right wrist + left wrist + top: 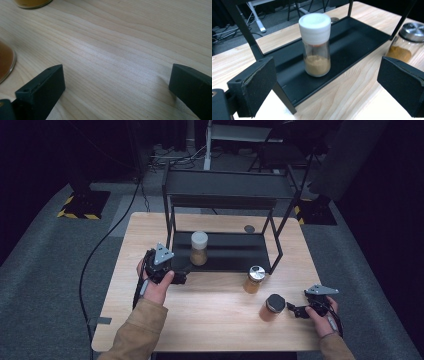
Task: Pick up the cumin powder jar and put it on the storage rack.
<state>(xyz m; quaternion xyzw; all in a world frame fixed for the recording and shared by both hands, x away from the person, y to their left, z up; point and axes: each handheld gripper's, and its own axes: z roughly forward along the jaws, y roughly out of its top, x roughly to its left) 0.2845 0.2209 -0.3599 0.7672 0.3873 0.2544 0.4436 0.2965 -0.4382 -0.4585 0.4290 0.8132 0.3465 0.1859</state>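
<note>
Light wooden table (210, 320), pale grain running lengthwise, matte finish. On it stands a black metal rack (225, 251): thin square-section posts, flat lower tray, flat upper shelf.

White-capped jar (315, 45) stands upright on the rack's lower tray, toward its left end. Clear glass body, slightly waisted, roughly a third full of tan powder. Cap is thick, cylindrical, white plastic with a faintly dimpled top.

Left gripper (322, 85) sits just in front of the tray edge, jaws spread wide, nothing between them, and the white-capped jar lines up in the gap farther back. Jaw pads are flat black blocks with a rough foam-like face. In the high view the left hand (156, 287) wraps the gripper body, with the grey triangular plate on top.

Silver-lidded jar (254, 279) stands on the table just in front of the rack's right front post. Shiny metal lid, clear glass, orange-brown powder inside. In the left gripper view it sits at the right edge, partly behind the right jaw.

Black-lidded jar (272, 307) is nearer the table's front edge, with a dark, roughly octagonal lid and orange contents.

Right gripper (115, 85) is low over bare wood, jaws wide apart and empty. The black-lidded jar is just to its left, apart from it. Right hand (322, 317) holds it near the table's front right corner.

Floor around is grey carpet (40, 270).
</note>
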